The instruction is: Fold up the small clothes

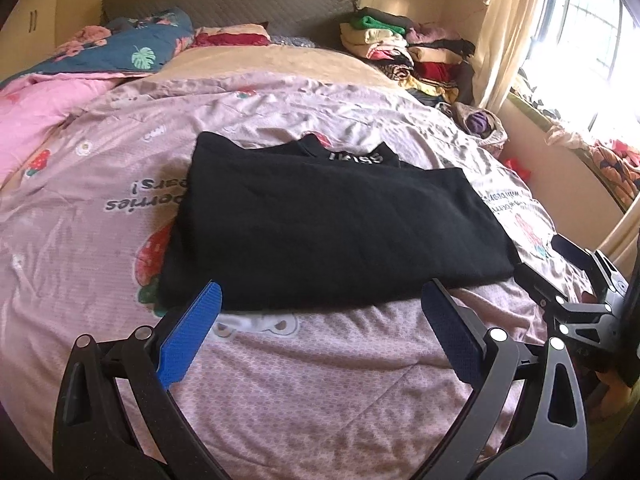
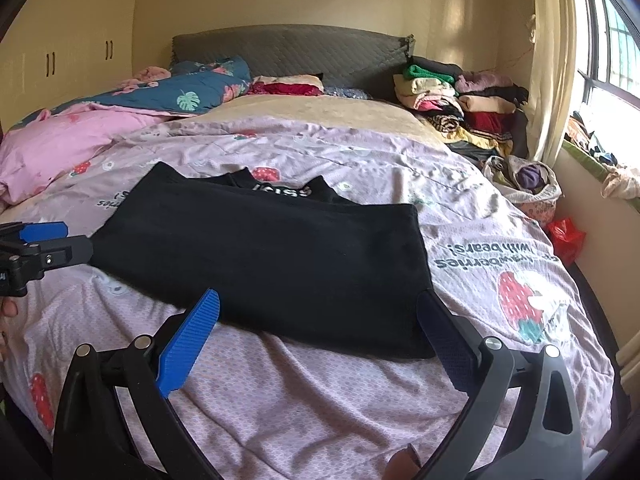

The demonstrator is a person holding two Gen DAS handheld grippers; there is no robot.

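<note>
Sunlit bedroom, and everything is playing out on a bed under a pink strawberry-print quilt (image 1: 280,380). Centre stage is the black top (image 1: 320,224), lying flat on that quilt and already doubled over: one layer lies across the body, and at the far edge the collar with white lettering (image 1: 356,157) peeks out. It looks partway through its fold, judging by that neat rectangle.

Left tool (image 1: 320,320) hovers just short of the top's near edge, blue pads spread wide, nothing between them. Right tool (image 2: 320,324) mirrors it at the near right part of the same edge, also spread wide and empty; its right finger sits right by the corner, though whether it touches the cloth I cannot tell. From the left wrist view the right tool shows off to the top's right side, low over the quilt.

Both lined up along the near hem suggests they are set to pinch it and carry it toward the collar, a guess from the pose only. Soft knit like this should drape and slide, so a two-corner pinch would keep the edge straight.

Beyond the top, toward the grey headboard (image 1: 240,4), a stack of folded clothes (image 1: 400,40) sits at the far right, probably where finished pieces go, with a blue floral blanket (image 1: 132,44) bunched at the far left.
</note>
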